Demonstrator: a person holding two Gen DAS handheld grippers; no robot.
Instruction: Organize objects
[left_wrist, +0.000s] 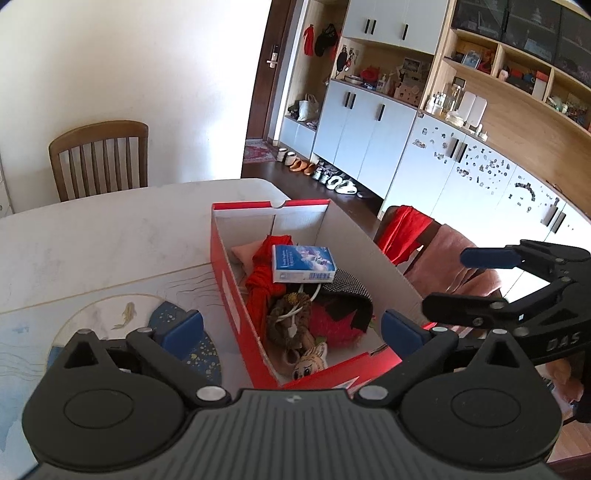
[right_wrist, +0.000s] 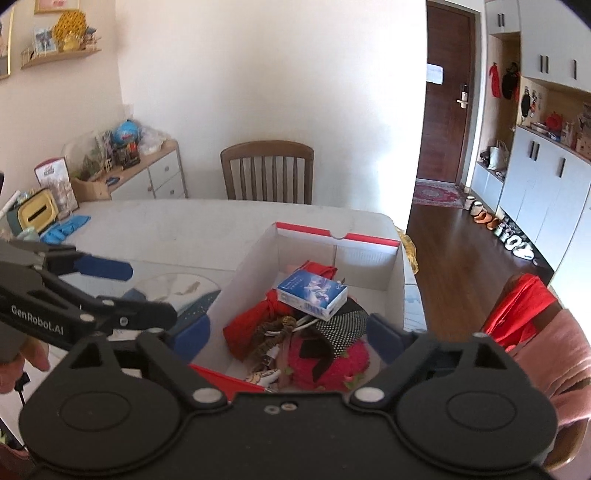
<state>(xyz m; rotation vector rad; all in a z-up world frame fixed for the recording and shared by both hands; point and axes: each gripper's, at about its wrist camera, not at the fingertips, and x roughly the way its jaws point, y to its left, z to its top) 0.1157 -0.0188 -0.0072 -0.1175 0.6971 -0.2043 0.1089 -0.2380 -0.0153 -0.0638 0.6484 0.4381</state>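
A red shoe box (left_wrist: 229, 295) (right_wrist: 373, 240) stands open on the table. Inside lie a blue and white carton (left_wrist: 303, 264) (right_wrist: 312, 293) on top, a red cloth (left_wrist: 258, 288) (right_wrist: 251, 321), a black mesh item (left_wrist: 347, 291) (right_wrist: 343, 328), a red strawberry plush (left_wrist: 336, 328) (right_wrist: 332, 363), a brown plush (left_wrist: 288, 317) and a small tiger toy (left_wrist: 310, 360). My left gripper (left_wrist: 291, 330) is open and empty above the box's near end. My right gripper (right_wrist: 288, 334) is open and empty above the box; it also shows in the left wrist view (left_wrist: 454, 284).
The white table (left_wrist: 110, 236) carries a placemat with a fish drawing (left_wrist: 125, 314). A wooden chair (right_wrist: 267, 171) stands at the far side. A chair draped with red and pink cloth (right_wrist: 532, 325) stands right of the box. A tissue box (right_wrist: 37, 212) sits far left.
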